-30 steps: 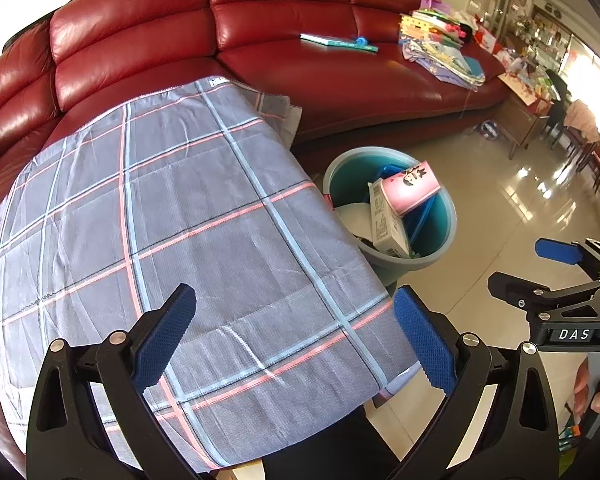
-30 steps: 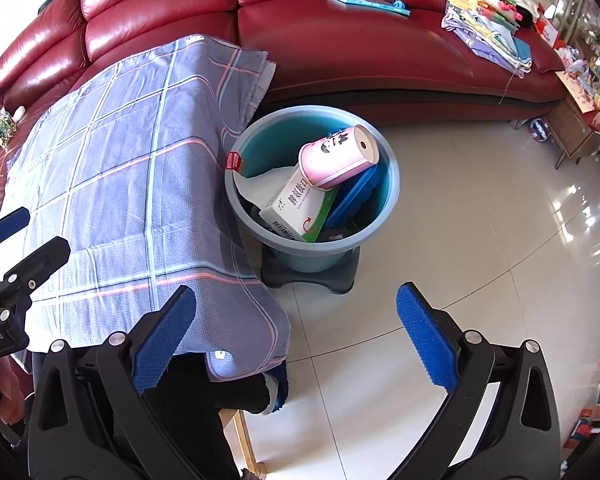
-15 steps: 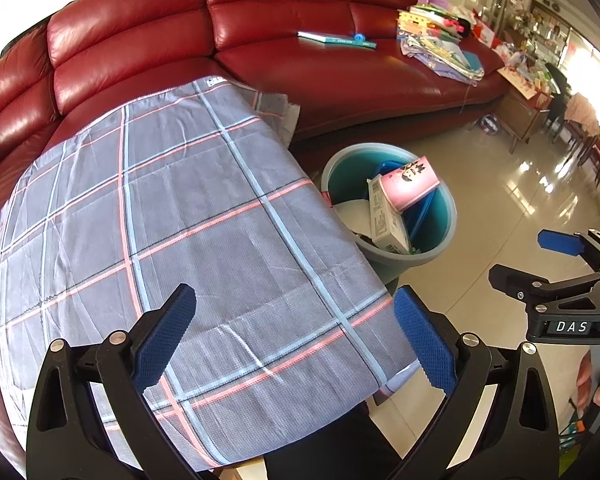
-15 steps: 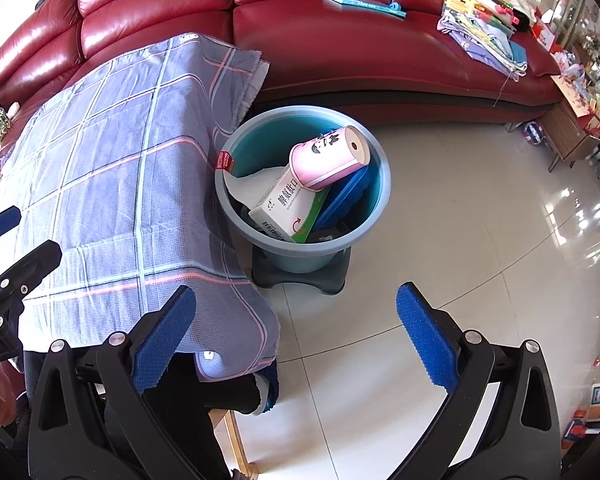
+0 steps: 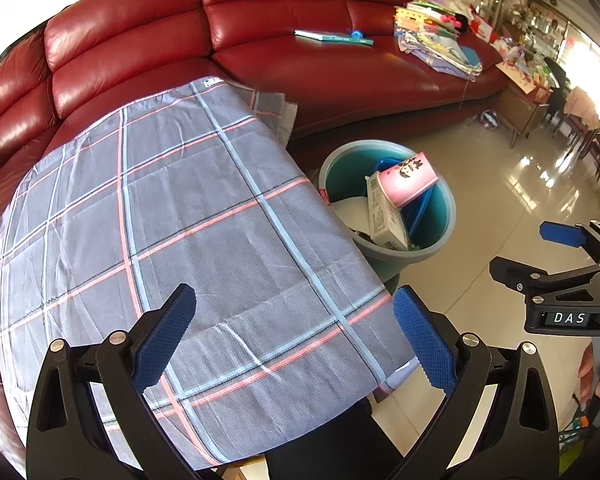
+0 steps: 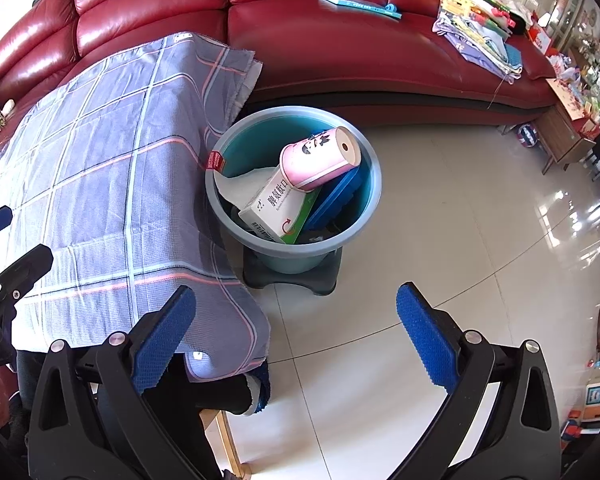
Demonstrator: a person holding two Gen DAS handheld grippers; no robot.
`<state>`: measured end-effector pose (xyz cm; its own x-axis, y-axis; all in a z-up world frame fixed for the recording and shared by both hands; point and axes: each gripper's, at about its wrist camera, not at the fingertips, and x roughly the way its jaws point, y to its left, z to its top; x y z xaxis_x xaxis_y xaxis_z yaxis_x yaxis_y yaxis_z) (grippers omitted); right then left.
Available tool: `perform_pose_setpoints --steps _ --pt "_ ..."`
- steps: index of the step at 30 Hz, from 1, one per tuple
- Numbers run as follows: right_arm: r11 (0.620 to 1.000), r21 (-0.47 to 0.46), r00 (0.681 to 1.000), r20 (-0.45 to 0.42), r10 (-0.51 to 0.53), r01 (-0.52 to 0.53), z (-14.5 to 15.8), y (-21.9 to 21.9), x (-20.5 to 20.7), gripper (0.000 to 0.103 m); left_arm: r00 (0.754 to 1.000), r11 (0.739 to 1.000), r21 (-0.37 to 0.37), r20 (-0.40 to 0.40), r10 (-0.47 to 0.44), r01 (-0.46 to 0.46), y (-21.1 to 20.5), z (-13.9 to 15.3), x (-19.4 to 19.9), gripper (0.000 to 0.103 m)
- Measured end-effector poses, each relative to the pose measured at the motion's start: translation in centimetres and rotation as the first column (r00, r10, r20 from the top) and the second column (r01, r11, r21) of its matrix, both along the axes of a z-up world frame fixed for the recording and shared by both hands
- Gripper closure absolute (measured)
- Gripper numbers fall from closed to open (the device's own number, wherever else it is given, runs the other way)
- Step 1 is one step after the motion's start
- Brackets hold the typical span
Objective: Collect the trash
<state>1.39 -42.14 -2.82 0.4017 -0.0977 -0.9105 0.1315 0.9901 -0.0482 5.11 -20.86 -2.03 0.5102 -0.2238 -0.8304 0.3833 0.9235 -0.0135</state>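
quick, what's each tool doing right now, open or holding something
Left tool: open, holding nothing, above the plaid cloth.
Right tool: open, holding nothing, facing the bucket.

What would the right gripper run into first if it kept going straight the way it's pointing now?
Probably the tiled floor just short of the blue bin on its dark stand. The open right gripper holds nothing, but depth is unclear.

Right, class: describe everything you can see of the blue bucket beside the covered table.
The blue bucket is round, plastic-looking, with a grey-blue outside, teal inside and a wide rolled rim. It stands upright on a dark low stand on the tiled floor, before the red sofa. A red tag hangs at its rim next to the plaid cloth. Inside lean a pink roll, a white box, white paper and a blue flat piece.
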Motion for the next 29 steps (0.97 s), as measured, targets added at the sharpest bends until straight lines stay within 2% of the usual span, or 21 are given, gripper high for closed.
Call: perform_pose_setpoints --steps 22,29 --pt "0.998 -0.059 1.000 0.012 0.016 -0.015 0.39 -0.15 -0.10 0.007 1.000 1.000 0.013 0.009 -0.003 0.003 -0.31 0.37 0.08 0.004" --pt "0.997 -0.069 1.000 0.012 0.020 -0.019 0.49 -0.07 0.00 0.007 1.000 1.000 0.010 -0.024 -0.009 0.009 -0.50 0.10 0.35 0.004"
